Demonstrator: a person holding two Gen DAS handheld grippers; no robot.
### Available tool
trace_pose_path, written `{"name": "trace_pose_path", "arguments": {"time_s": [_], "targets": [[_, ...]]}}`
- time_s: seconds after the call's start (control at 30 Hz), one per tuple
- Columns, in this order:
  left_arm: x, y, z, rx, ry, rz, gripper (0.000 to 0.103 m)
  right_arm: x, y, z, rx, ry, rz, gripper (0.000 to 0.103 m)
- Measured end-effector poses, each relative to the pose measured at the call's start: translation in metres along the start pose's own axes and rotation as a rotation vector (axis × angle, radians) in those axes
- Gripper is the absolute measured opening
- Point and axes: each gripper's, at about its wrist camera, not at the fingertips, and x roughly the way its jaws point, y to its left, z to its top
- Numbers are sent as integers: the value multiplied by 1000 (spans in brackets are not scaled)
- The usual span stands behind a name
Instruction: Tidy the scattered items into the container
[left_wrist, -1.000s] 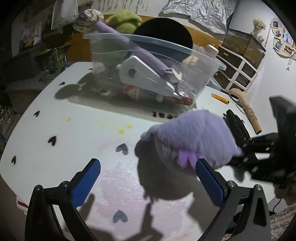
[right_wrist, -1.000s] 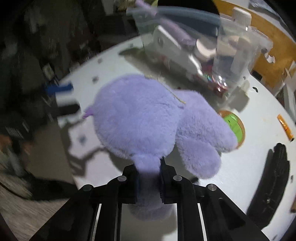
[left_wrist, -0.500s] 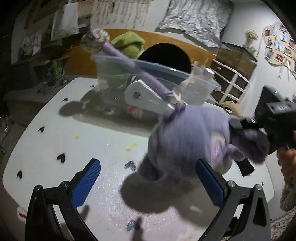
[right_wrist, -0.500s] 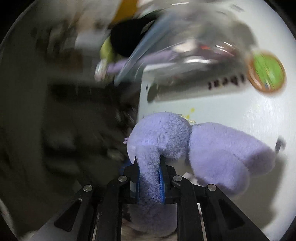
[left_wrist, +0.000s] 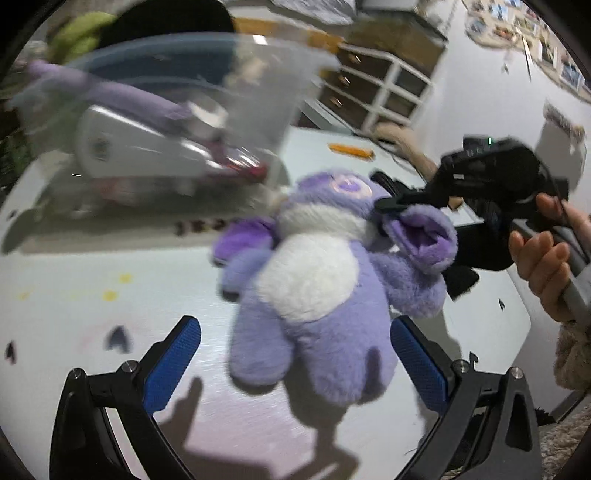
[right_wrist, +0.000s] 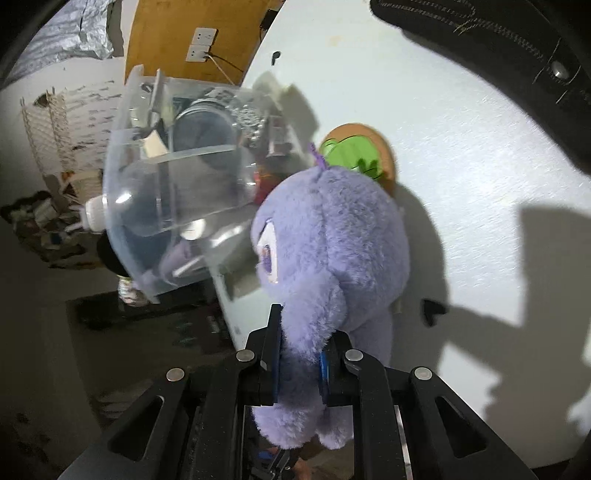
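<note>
A purple plush toy (left_wrist: 325, 288) with a white belly hangs over the white table (left_wrist: 110, 369), belly toward the left wrist camera. My right gripper (right_wrist: 299, 365) is shut on one of its ears; in the left wrist view it (left_wrist: 384, 205) reaches in from the right, held by a hand (left_wrist: 546, 254). My left gripper (left_wrist: 295, 365) stands open below the toy, its blue pads (left_wrist: 173, 365) wide apart on either side of the toy's legs, not pressing. The clear plastic container (left_wrist: 166, 122) (right_wrist: 170, 184) with several items in it stands just beyond the toy.
A round coaster (right_wrist: 358, 155) with a green frog lies on the table beside the container. A black glove (right_wrist: 498, 55) and an orange stick (left_wrist: 351, 150) lie further off. White shelving (left_wrist: 380, 88) stands past the table's far edge.
The right gripper has rolled over with the toy, so the toy now hangs belly out and closer to the container. The left gripper has moved in toward the toy's legs, staying open.
</note>
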Motion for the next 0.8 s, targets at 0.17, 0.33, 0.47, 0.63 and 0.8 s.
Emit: {"name": "trace_pose_path", "arguments": {"time_s": [0.17,0.33,0.47,0.63,0.8], "targets": [[6,-20,-6,56,52,-87,101,-11,-22,-4,38,-1,2,16],[4,-33,-33,165,163,-173,96,-7,-37,-8,72,42,-10,16],[12,-31,-44,171,192,-120,96,1,-42,-22,92,73,-11,16],[22,-23,-42,154,175,-68,84,11,-42,-40,110,98,-12,16],[32,-7,-33,129,171,-46,56,6,-39,-45,104,66,-17,17]]}}
